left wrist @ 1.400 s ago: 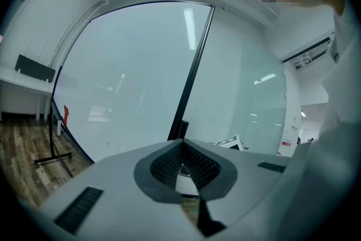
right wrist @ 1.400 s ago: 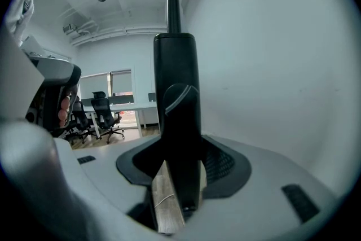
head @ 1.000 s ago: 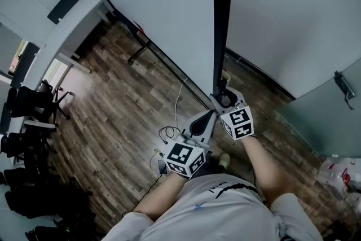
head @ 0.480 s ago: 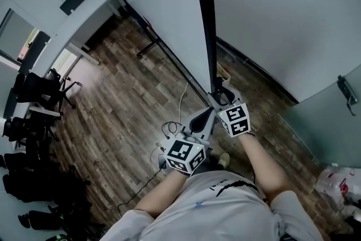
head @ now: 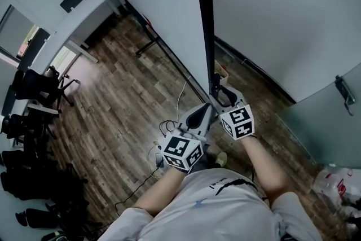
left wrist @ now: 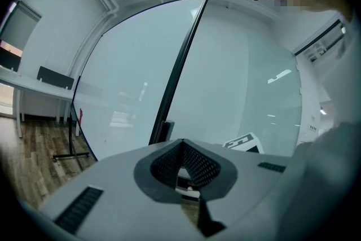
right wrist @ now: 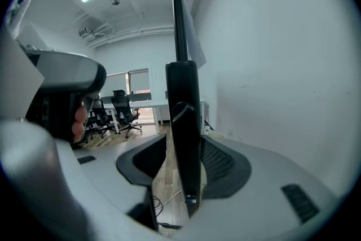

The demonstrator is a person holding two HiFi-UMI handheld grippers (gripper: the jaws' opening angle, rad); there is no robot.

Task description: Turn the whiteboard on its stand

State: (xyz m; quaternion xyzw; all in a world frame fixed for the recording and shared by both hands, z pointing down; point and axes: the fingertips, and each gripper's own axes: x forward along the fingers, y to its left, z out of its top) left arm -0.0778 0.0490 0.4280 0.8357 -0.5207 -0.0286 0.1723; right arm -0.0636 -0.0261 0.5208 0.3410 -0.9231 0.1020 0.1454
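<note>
The whiteboard (head: 163,14) stands edge-on in front of me, and its black frame edge (head: 204,20) runs down the head view. My right gripper (head: 217,91) is at the lower end of that edge, shut on it. The right gripper view shows the black frame (right wrist: 183,110) held between the two pads (right wrist: 217,158). My left gripper (head: 203,113) hangs just left of and below the right one, shut with nothing in it. In the left gripper view its tips (left wrist: 181,144) meet, with the board face (left wrist: 124,93) and edge (left wrist: 177,70) ahead.
The stand's black foot (head: 144,45) and base rail rest on the wood floor. Cables (head: 169,132) lie by my feet. Office chairs (head: 34,104) and a long desk (head: 73,14) are at the left. A white wall (head: 282,20) and a glass door (head: 338,104) close the right side.
In the head view the board's black edge has shifted left and leans a little. The right gripper keeps its hold at the edge's lower end; the left has crept slightly nearer.
</note>
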